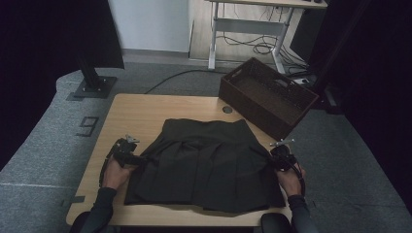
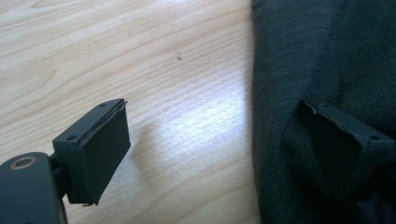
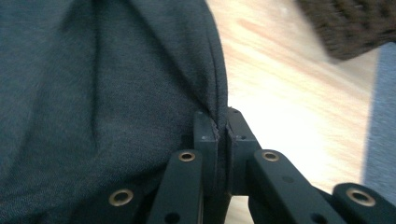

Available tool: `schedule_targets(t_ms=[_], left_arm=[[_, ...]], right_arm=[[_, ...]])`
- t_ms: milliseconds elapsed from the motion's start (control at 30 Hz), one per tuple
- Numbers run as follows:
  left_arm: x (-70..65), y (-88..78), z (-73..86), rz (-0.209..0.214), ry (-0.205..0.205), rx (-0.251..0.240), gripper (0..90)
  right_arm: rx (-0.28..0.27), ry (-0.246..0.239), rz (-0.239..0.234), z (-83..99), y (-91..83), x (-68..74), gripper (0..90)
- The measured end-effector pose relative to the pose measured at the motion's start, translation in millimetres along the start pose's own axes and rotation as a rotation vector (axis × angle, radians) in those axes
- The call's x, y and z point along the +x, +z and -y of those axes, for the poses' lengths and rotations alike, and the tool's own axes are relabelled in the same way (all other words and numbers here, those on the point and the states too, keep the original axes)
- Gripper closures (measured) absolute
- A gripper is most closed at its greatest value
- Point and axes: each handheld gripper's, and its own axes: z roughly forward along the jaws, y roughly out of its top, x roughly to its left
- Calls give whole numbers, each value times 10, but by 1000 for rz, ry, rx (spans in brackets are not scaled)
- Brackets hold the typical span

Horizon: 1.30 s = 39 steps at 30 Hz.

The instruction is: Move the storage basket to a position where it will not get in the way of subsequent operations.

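On table centre, dark skirt lies flat. Right gripper pinches its right edge; left gripper jaws wide, straddling the left edge. Brown basket overhangs far-right corner, well apart.

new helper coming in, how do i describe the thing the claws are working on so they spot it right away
Find the wooden table in the middle of the room. The skirt lies spread flat on its near half, between the left claw and right claw. It is dark, pleated cloth, soft and flat, unlike the stiff woven basket standing at the table's far right corner.
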Motion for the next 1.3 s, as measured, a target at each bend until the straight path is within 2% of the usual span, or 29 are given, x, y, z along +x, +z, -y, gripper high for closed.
schedule_targets(t_ms=[167, 267, 333, 400, 467, 600, 667, 700, 767, 800, 833, 900, 933, 1033, 1167, 1267, 1300], left_arm=[[48, 22, -35, 11, -16, 12, 117], [14, 23, -60, 59, -11, 14, 189], [-61, 19, -59, 115, 3, 3, 245], [-143, -8, -50, 142, 36, -11, 360], [-247, -53, -38, 183, 85, -7, 527], [-378, -144, 13, 229, 111, 26, 693], [-413, -200, 45, 270, 142, 57, 713], [-422, -228, 52, 307, 166, 82, 698], [-418, -264, 34, 333, 216, 125, 609], [-406, -286, 15, 314, 235, 118, 551], [-373, -308, -22, 295, 232, 96, 486], [-277, -323, -140, 275, 159, 34, 443], [-247, -307, -193, 261, 137, 6, 416], [-209, -181, -338, 225, 93, -29, 446], [-251, 47, -443, 185, 74, -26, 521], [-288, 193, -430, 153, 74, 3, 591], [-288, 201, -414, 153, 67, -9, 601]], right_arm=[[8, 8, 4, -37, 18, -40, 852], [8, 11, -45, -29, 41, 48, 847], [-2, 15, -88, -21, 50, 115, 845], [-12, 10, -117, -13, 53, 185, 844], [-19, -8, -143, -4, 57, 276, 844], [-37, -22, -189, 43, 26, 456, 844], [-38, -46, -207, 90, 2, 547, 843], [-39, -53, -210, 105, -12, 573, 839], [-45, -61, -210, 112, -70, 588, 780], [-54, -50, -210, 95, -113, 573, 739], [-68, -39, -210, 68, -158, 542, 703], [-94, -12, -218, -29, -239, 467, 617], [-99, -6, -218, -85, -255, 441, 593], [-118, -5, -209, -254, -242, 402, 576], [-101, 10, -188, -462, -10, 374, 591], [-70, 12, -156, -484, 206, 365, 690], [-61, 21, -148, -460, 293, 357, 727]])
